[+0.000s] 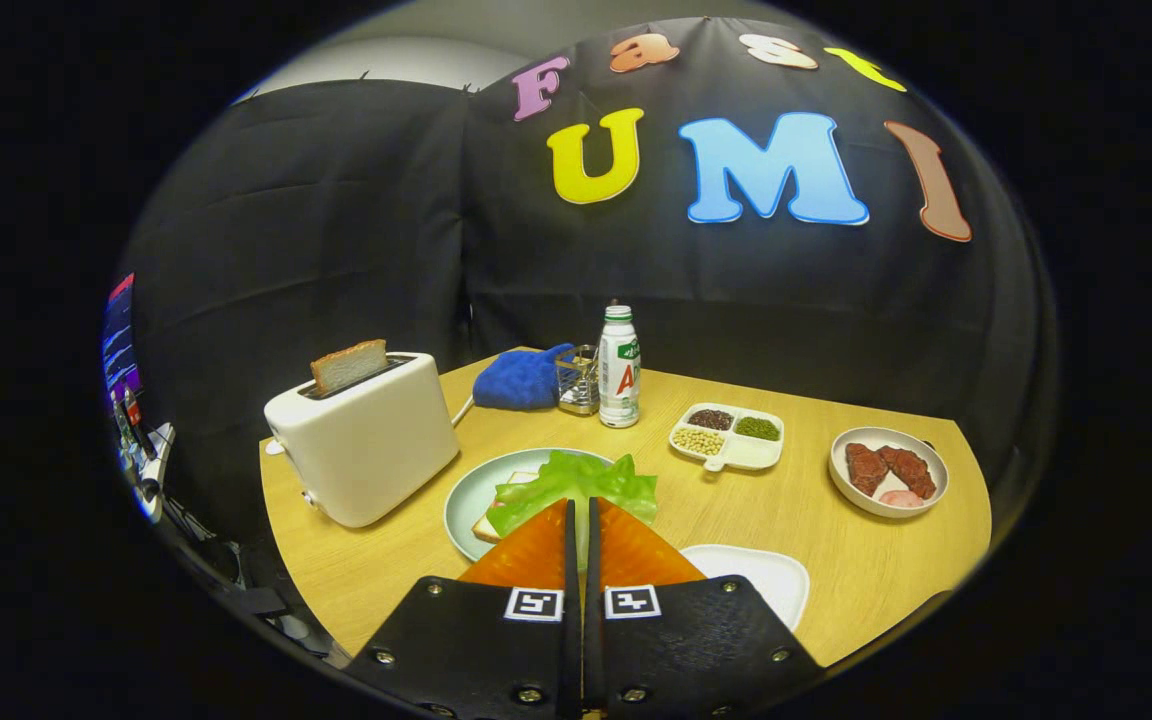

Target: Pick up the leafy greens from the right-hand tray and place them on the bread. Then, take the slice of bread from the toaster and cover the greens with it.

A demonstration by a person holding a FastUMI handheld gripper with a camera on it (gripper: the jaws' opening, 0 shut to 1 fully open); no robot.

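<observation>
My jaws (581,515): nearly closed, holding the leafy greens (576,480) over the bread (489,527) on the plate (464,495).
Toaster (366,440): far left, bread slice (348,364) upright.
Bottle (620,368): label unreadable.

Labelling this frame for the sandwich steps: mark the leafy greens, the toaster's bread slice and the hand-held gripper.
leafy greens (576,482), gripper view, leaf middle.
bread slice (349,365), gripper view, crust face.
hand-held gripper (582,505), gripper view, between fingertips.

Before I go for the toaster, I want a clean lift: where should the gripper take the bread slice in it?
Grip the slice's top edge, the only part standing clear of the toaster slot. Come from above, one finger on each broad face, and lift straight up. The gripper, fingers nearly closed over the greens on the plate, must open first.
</observation>
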